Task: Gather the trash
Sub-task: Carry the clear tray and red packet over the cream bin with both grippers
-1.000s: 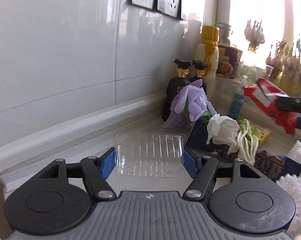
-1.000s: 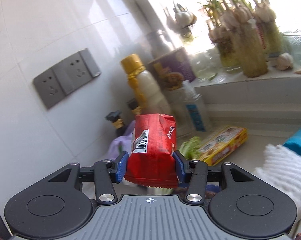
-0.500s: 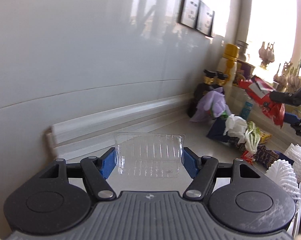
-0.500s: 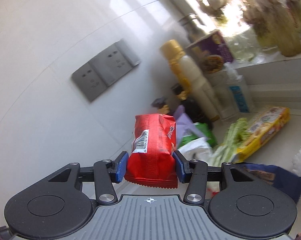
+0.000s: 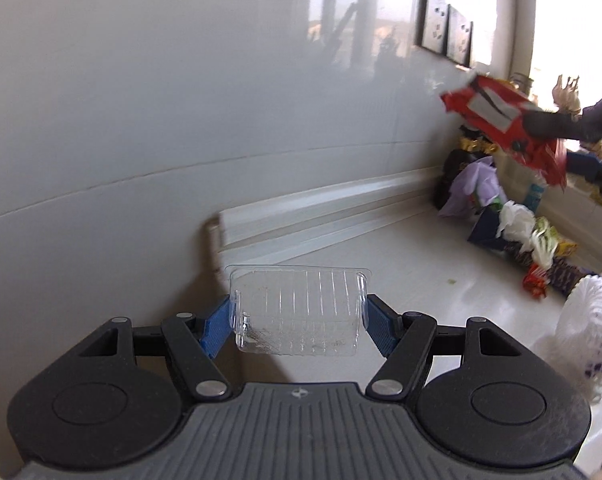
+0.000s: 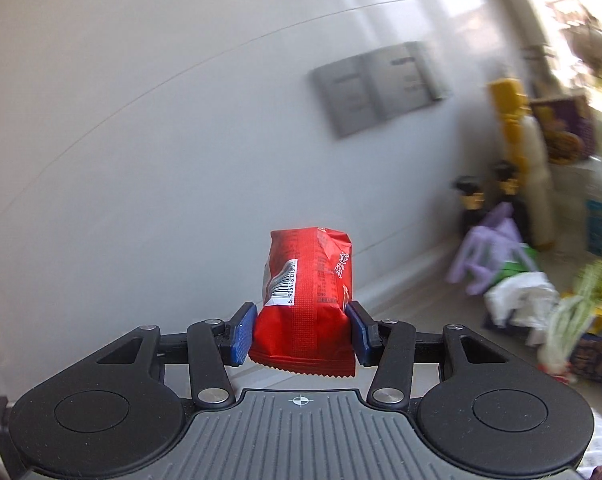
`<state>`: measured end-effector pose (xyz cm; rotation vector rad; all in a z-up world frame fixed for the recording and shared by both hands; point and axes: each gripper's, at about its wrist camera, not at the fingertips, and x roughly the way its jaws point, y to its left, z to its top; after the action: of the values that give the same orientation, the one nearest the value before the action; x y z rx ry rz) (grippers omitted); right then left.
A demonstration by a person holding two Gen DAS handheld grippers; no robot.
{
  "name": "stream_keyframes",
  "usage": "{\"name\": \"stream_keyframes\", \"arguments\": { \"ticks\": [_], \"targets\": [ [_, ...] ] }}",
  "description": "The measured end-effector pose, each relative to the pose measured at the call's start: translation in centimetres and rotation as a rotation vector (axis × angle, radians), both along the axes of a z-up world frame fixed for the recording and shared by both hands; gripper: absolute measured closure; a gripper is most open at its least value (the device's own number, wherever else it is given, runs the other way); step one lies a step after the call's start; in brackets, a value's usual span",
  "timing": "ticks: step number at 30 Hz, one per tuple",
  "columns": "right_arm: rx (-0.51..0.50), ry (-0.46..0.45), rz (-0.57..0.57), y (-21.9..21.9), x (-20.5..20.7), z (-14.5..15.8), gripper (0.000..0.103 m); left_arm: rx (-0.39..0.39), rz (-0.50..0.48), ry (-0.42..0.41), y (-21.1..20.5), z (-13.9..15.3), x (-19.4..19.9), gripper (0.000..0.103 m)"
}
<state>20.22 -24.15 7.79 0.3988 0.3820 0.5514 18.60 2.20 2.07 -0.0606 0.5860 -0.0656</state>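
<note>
Left tongs [image 5: 297, 322] clamped on a clear ribbed plastic tray [image 5: 297, 312], blue pads [image 5: 215, 330] pressing both ends, held above the pale surface [image 5: 401, 264] beside a white tiled wall [image 5: 161, 100]. Right tongs [image 6: 301, 330] clamped on a red snack packet [image 6: 307, 292], barcode facing the camera, raised in front of the same wall with grey wall sockets [image 6: 377, 88] behind. Farther right on the surface, a blurred litter heap: lilac glove [image 6: 489, 248], crumpled white tissue [image 6: 517, 296], dark wrappers [image 6: 597, 360], with pump bottles [image 6: 471, 204] and a yellow-capped bottle [image 6: 521, 152] against the wall.
</note>
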Motion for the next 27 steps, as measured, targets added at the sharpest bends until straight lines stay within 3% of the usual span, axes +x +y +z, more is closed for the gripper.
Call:
{"name": "stream_keyframes", "arguments": {
  "ticks": [14,19,27],
  "targets": [
    [-0.235,-0.065,0.261,10.8,-2.6,0.0,0.055,-0.014,0.203,0.086,5.2,-4.0,-3.5,0.037],
    [-0.341,-0.056,0.344,14.5,-3.2,-1.2,0.055,-0.081,0.268,0.155,7.6,-6.6,-4.2,0.037],
    [-0.522,-0.03,0.48,20.8,-4.5,-4.2,0.055,-0.103,0.336,0.221,9.8,-9.3,-4.6,0.036]
  ]
}}
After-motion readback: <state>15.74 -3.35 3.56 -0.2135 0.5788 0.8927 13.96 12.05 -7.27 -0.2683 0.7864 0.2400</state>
